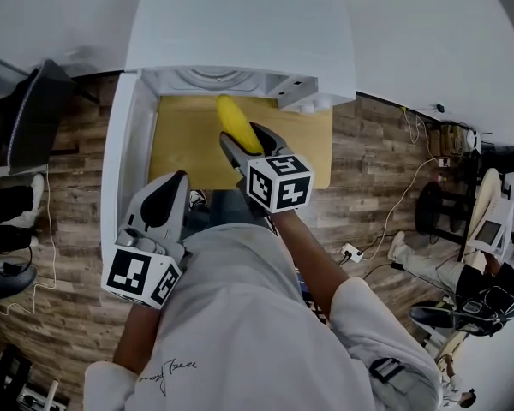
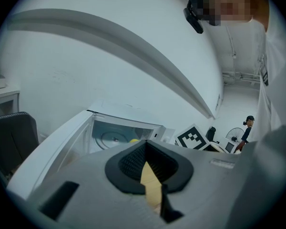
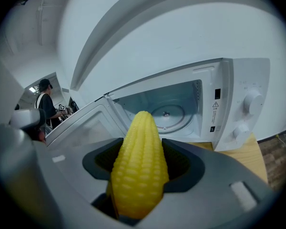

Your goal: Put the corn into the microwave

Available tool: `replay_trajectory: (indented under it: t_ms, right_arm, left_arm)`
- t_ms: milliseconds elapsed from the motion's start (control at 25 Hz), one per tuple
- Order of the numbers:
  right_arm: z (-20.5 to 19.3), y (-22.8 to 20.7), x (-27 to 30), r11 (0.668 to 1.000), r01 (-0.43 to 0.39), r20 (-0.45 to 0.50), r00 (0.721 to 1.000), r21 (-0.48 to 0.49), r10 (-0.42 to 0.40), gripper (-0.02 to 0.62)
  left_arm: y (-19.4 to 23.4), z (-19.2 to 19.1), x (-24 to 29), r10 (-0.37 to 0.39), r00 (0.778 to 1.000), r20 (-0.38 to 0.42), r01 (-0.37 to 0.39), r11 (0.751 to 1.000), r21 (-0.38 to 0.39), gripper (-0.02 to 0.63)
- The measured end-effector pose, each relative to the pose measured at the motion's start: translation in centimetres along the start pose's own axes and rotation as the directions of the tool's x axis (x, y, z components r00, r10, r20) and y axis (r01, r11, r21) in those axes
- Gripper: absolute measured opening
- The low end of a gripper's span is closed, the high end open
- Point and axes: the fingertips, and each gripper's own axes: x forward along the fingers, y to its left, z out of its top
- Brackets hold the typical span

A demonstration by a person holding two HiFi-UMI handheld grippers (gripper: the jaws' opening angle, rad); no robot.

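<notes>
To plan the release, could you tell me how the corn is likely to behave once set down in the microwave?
The corn looks rounded and tapered, so it may roll in a curve on the turntable. It juts stiffly beyond the right hand-held gripper without drooping, so probably rigid. Its bumpy kernels likely aid grip.

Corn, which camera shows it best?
The right gripper view: the corn fills the middle, kernels clear, clamped in the right tool. The head view shows only its far end from above, beyond the tool. The left gripper view shows at most a yellow speck.
</notes>
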Motion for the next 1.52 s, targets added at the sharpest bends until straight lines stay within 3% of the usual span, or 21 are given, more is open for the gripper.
replay_trajectory:
  t_ms: [640,1520]
  right_arm:
    - [0.6,-2.3,3.1,1.0,-0.004,-0.048,0.999,-0.022,0.003,0.265]
    - [1.6,-4.7,7.9,0.995,0.017,-0.071,0.997,-0.095,-0.024,0.265]
  left_arm:
    - [1.0,0.3,2.4,0.018,0.999,-0.03,-0.018,1.0,0.014,-0.012]
    - [0.9,-0.8,3.1,0.047,0.998,-0.052,-0.048,0.998,-0.028,-0.012]
